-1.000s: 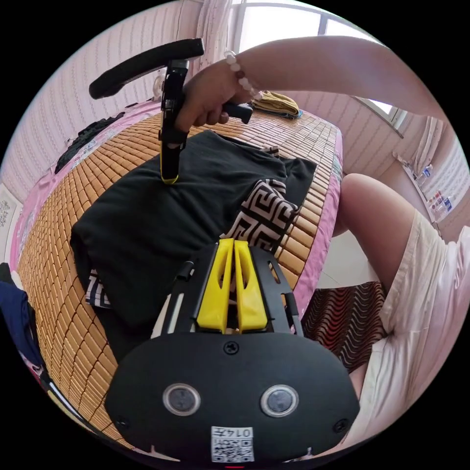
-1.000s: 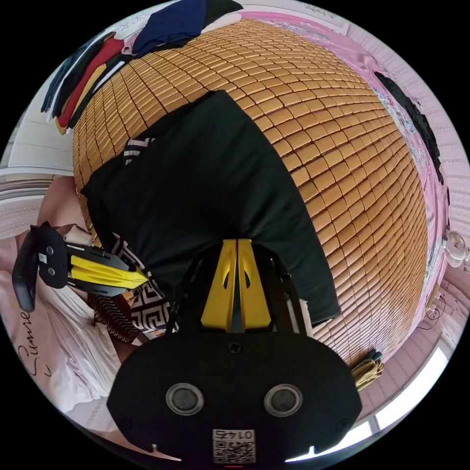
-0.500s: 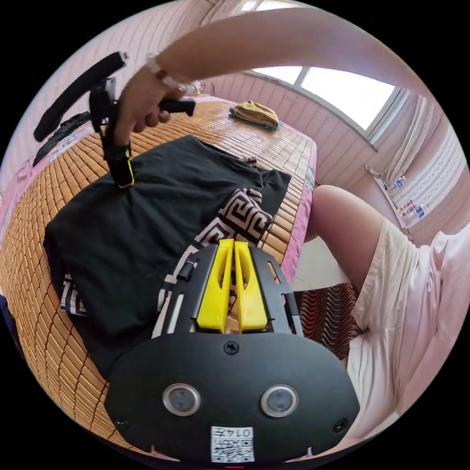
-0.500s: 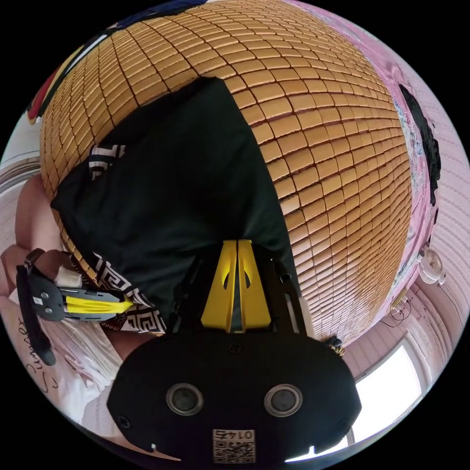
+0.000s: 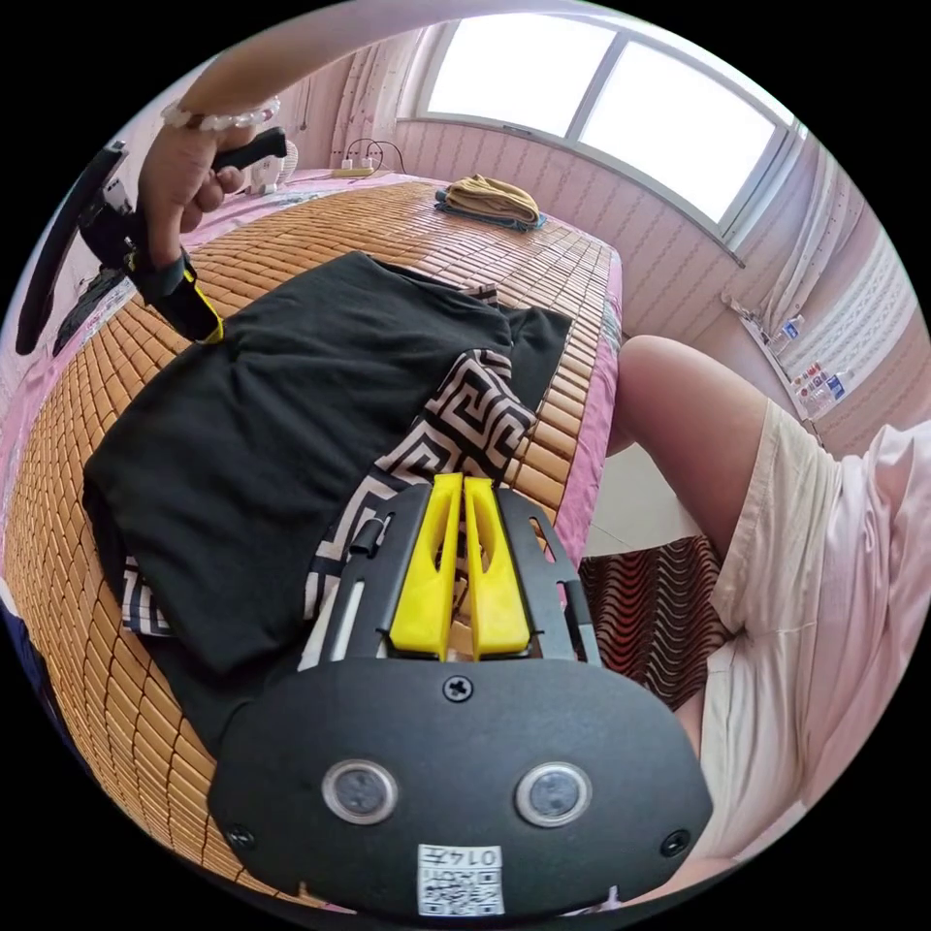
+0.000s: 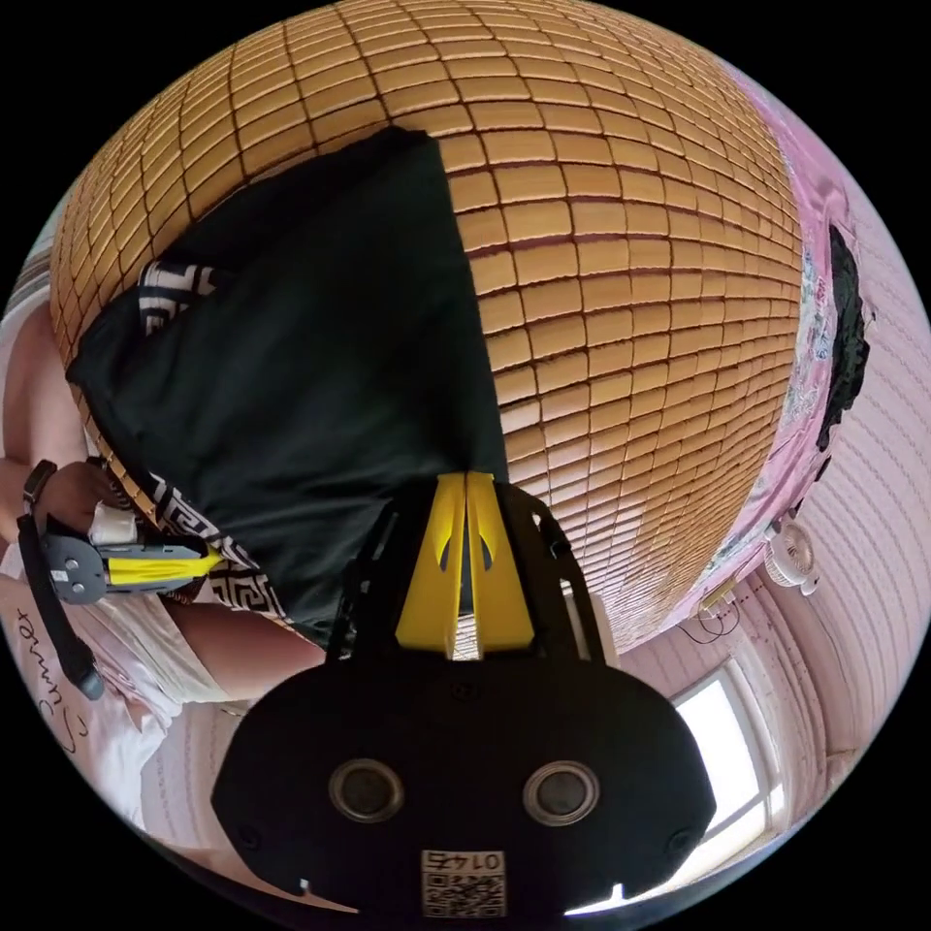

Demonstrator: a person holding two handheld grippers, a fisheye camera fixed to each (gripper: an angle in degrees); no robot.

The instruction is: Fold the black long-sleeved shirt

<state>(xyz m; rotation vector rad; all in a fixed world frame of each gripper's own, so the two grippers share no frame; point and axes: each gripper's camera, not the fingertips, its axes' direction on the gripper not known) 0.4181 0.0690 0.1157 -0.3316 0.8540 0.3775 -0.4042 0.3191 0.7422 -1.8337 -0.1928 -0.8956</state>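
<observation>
Lying where when the shutter fell, the black long-sleeved shirt (image 5: 291,407)? — DESK
Partly folded on the bamboo mat (image 5: 553,252) of the bed, close to the edge where the person's leg (image 5: 698,427) stood. — PHOTOGRAPHER
And the tools? — DESK
The left gripper (image 5: 464,482) pointed at the near patterned trim (image 5: 475,417), jaws pressed together. The right gripper (image 5: 208,330) touched the shirt's far left edge, jaws likewise closed. Whether either had cloth caught between them I could not tell. — PHOTOGRAPHER
Why opposite ends? — DESK
My reading: one tool at each side let the person steady and square the bundle before another fold. — PHOTOGRAPHER
How did the garment look? — DESK
It was a soft, matte black slab, several layers thick, its top panel smooth with faint ripples. Black-and-cream key-pattern bands peeped out at the near edge and at another corner, and the far edge ran straight against the mat — PHOTOGRAPHER
</observation>
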